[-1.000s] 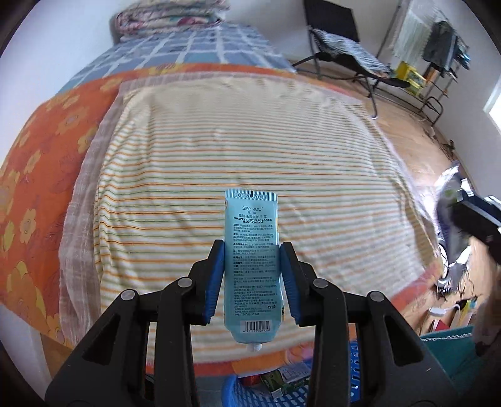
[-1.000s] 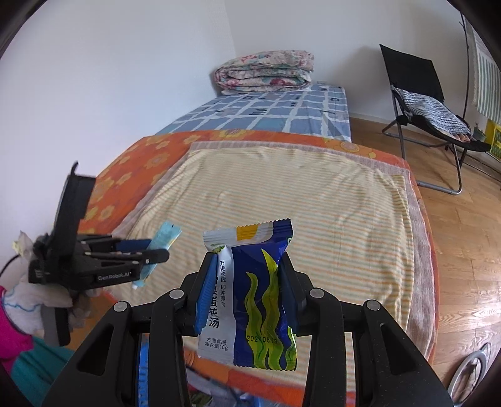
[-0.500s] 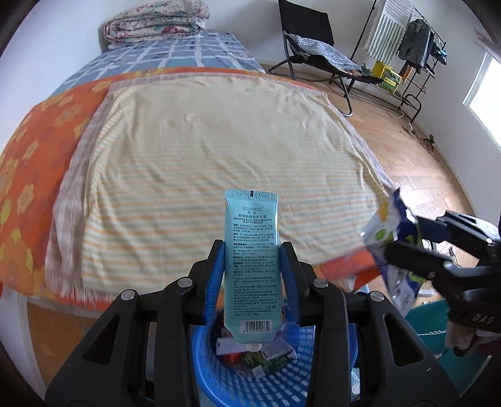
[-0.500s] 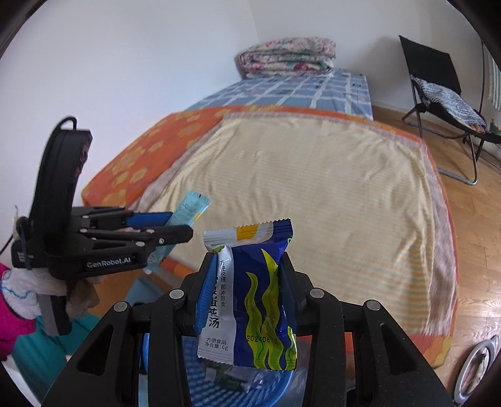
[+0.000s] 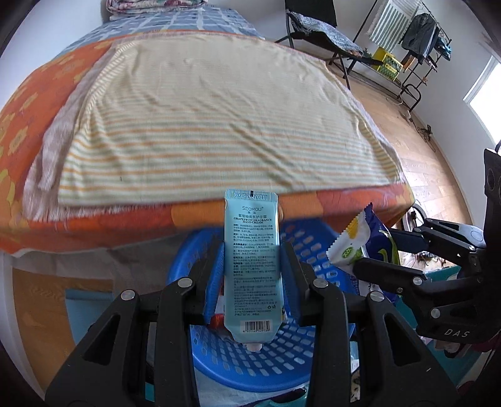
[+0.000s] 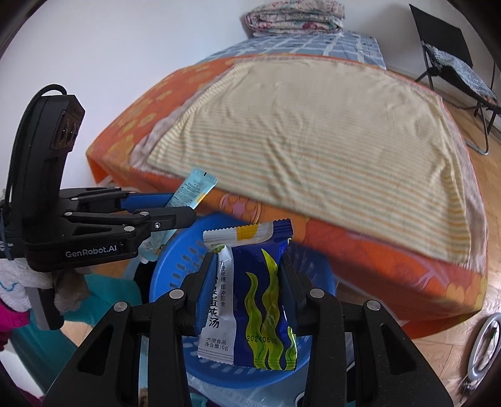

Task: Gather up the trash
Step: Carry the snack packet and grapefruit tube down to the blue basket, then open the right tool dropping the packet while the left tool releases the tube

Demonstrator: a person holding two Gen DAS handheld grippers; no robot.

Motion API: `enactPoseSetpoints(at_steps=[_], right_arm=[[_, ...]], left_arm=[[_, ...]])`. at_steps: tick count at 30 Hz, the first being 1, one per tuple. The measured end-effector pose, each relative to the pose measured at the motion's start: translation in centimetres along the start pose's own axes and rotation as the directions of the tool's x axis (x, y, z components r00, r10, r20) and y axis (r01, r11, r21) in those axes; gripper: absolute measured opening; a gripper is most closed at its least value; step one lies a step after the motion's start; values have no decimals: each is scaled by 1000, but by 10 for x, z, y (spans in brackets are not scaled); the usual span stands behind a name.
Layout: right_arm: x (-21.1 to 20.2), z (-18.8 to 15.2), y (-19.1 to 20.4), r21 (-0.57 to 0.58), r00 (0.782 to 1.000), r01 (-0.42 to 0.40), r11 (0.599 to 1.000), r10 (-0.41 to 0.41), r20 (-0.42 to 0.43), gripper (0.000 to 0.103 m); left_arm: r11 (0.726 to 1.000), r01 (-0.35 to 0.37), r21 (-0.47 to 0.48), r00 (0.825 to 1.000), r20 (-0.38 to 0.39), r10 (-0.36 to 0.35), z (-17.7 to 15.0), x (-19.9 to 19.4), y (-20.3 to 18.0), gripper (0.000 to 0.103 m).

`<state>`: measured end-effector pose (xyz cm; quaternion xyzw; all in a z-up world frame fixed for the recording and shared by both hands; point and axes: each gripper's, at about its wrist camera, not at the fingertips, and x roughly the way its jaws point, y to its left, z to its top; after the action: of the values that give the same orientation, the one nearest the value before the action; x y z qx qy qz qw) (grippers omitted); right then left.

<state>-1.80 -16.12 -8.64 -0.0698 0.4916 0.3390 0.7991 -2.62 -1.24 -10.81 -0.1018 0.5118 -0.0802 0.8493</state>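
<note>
My left gripper (image 5: 252, 263) is shut on a light blue hand cream tube (image 5: 251, 260), held upright with its cap down over the blue plastic basket (image 5: 269, 353). My right gripper (image 6: 247, 275) is shut on a blue and white snack packet (image 6: 250, 297), also above the basket (image 6: 169, 275). Each gripper shows in the other's view: the right gripper (image 5: 360, 260) with the packet (image 5: 360, 241) at the right, the left gripper (image 6: 188, 209) with the tube (image 6: 194, 188) at the left. Some wrappers lie in the basket's bottom, mostly hidden.
A bed (image 5: 203, 125) with a striped sheet over an orange cover lies just behind the basket. A folding chair (image 5: 319, 28) and a clothes rack (image 5: 422, 37) stand on the wooden floor at the far right. Teal cloth (image 6: 40, 344) and a ring-shaped object (image 6: 482, 347) sit near the basket.
Both grippers have come back off the bed and sunk, tilting downward, so the blue basket now lies under them. The tube and the packet stay gripped as before.
</note>
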Motion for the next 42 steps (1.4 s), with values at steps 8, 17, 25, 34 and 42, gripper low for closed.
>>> enactPoseSetpoints(at_steps=[8, 17, 25, 34, 42], right_arm=[[12, -13, 5, -3, 999, 0, 1000, 0, -46, 37], [16, -13, 3, 8, 997, 19, 1000, -18, -75, 41], [19, -14, 5, -1, 996, 28, 1000, -28, -90, 41], [21, -14, 3, 8, 994, 13, 1000, -12, -105, 46], [17, -12, 2, 20, 996, 8, 1000, -6, -88, 56]], left_arm=[[1000, -5, 19, 1000, -23, 6, -17, 6, -4, 36], [1000, 0, -6, 1000, -30, 0, -21, 6, 0, 37], [1000, -5, -19, 1000, -22, 4, -20, 4, 3, 37], [999, -15, -32, 1000, -7, 15, -16, 1, 7, 37], [999, -24, -45, 1000, 6, 24, -13, -3, 9, 37]])
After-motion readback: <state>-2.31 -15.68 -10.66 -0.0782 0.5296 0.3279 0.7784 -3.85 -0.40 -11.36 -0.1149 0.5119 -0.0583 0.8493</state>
